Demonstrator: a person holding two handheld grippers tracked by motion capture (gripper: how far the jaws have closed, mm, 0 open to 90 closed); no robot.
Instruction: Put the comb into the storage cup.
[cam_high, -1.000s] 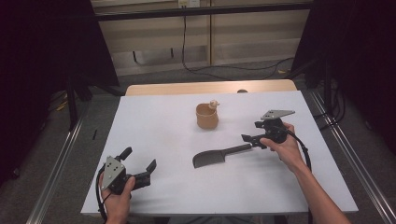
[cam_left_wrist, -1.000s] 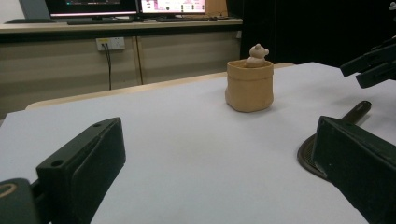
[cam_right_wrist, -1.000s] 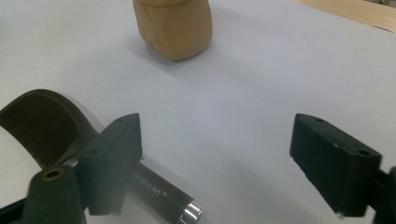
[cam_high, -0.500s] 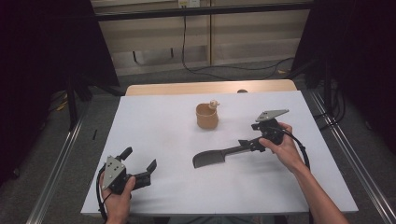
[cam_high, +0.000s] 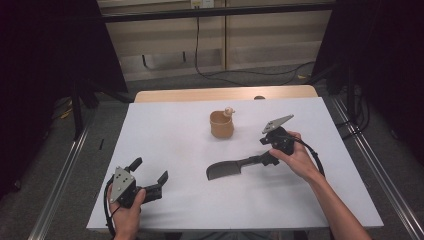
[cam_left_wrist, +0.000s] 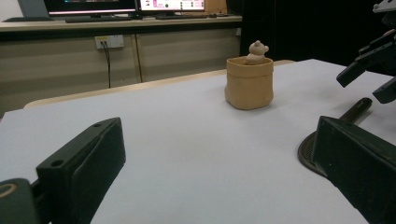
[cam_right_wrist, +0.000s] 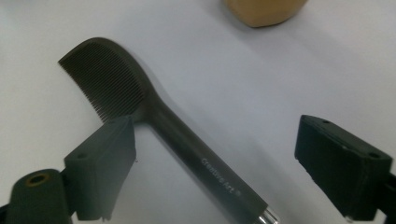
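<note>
A dark comb (cam_high: 226, 171) with a long handle lies flat on the white table (cam_high: 170, 135), right of centre. My right gripper (cam_high: 266, 159) hangs low over the handle's end, open. In the right gripper view the comb (cam_right_wrist: 154, 116) runs up between the two jaws of that gripper (cam_right_wrist: 219, 135), and neither pad touches it. A tan pot (cam_high: 222, 126) with a small bear figure (cam_high: 229, 111) in it stands behind the comb. My left gripper (cam_high: 149, 171) rests near the front left edge, open and holding nothing; its own view faces the pot (cam_left_wrist: 250, 86).
The table's far edge shows a strip of wood (cam_high: 225, 94). Metal rails (cam_high: 60, 190) run along both sides on the floor. In the left gripper view the right gripper (cam_left_wrist: 373, 70) shows at the far right above the comb's handle (cam_left_wrist: 359, 107).
My right gripper has shifted a little to the left, over the comb's handle. The comb, the pot and the left gripper have stayed where they were.
</note>
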